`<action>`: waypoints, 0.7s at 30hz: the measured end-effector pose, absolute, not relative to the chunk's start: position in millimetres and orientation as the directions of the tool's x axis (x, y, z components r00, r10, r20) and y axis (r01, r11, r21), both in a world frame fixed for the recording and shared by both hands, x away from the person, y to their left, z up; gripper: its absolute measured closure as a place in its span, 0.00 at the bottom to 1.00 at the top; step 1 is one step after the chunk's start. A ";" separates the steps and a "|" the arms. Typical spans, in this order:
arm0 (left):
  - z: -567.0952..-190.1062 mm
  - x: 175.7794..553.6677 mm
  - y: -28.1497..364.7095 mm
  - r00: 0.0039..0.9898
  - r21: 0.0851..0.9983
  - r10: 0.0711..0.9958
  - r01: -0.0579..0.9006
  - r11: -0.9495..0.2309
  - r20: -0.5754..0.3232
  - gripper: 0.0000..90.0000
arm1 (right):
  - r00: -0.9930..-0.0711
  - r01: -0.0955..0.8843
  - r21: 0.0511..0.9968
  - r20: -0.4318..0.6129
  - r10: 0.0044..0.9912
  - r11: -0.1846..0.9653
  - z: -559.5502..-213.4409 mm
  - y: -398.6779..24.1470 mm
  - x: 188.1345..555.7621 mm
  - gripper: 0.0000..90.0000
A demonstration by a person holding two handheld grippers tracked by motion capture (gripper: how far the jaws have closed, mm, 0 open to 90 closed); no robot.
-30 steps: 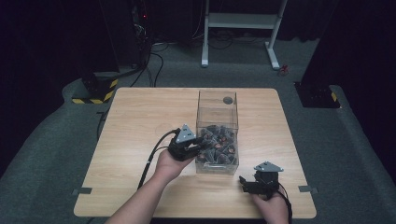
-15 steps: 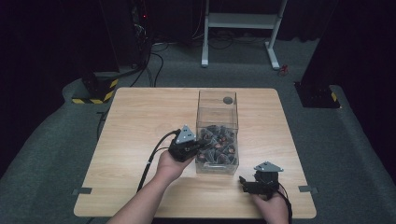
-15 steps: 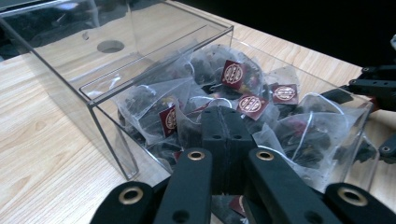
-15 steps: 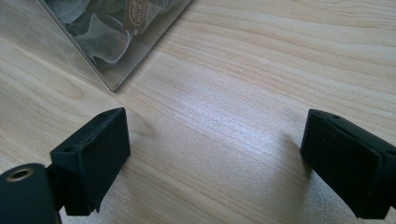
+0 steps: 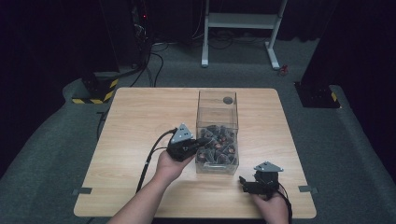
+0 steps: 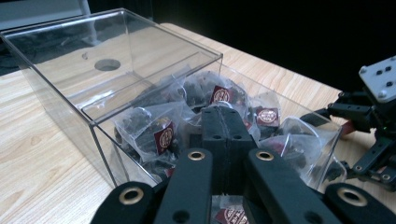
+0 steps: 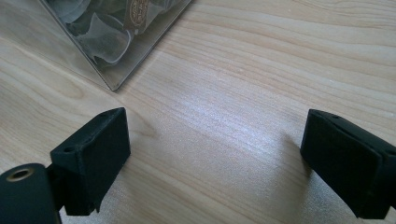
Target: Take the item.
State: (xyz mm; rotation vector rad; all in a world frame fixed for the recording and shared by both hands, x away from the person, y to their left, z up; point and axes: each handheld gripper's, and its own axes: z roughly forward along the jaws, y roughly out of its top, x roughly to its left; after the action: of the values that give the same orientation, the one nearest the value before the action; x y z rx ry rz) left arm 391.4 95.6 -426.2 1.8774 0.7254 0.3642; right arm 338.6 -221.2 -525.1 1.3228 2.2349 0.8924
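Near the tabletop's [image 5: 140,121] front centre sits a clear plastic box [image 5: 217,105], open on top, holding a heap of pyramid tea bags [image 5: 215,142] with dark red labels; a round hole shows in one far panel. Left hand-held gripper [image 5: 198,143] reaches over the box's left wall, tips down among the bags. From the left gripper view its jaws are pressed flat together, clenched; whether anything is pinched between them cannot be told, the tips sit just above the bags [image 6: 159,128]. Box wall [image 6: 56,100] stands just left of the jaws. Right hand-held gripper [image 5: 245,183] rests on the tabletop near the front edge, just right of the box's near corner, apart from it. Right gripper view: jaws spread wide, released, bare wood [image 7: 219,121] between them, box corner [image 7: 112,51] up ahead. Left hand [image 5: 170,163] behind its gripper, cable [image 5: 149,158] trailing back over the wood. Beyond the tabletop: grey carpet [image 5: 56,140], a white metal frame [image 5: 240,21], black-yellow striped base [image 5: 95,91] at far left.
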 end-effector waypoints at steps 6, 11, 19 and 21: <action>-422.9 390.3 98.5 0.768 0.917 0.635 0.311 -0.252 -0.086 1.00 | -0.477 0.629 0.694 -0.013 0.879 0.351 -525.1 -221.2 338.6 0.09; -420.1 389.4 101.3 0.764 0.922 0.639 0.307 -0.237 -0.090 1.00 | -0.477 0.628 0.694 -0.013 0.879 0.351 -525.1 -221.2 338.6 0.09; -412.8 388.6 105.5 0.760 0.927 0.645 0.295 -0.231 -0.081 1.00 | -0.477 0.628 0.694 -0.012 0.879 0.351 -525.1 -221.2 338.6 0.09; -411.4 388.8 106.6 0.758 0.928 0.647 0.293 -0.232 -0.078 1.00 | -0.477 0.628 0.694 -0.012 0.879 0.351 -525.1 -221.2 338.6 0.09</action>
State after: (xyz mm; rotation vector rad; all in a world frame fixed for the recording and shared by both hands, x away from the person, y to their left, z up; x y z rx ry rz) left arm 388.8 106.6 -411.4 1.8247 0.7283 0.3914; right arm 338.6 -221.2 -525.1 1.3220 2.2356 0.8930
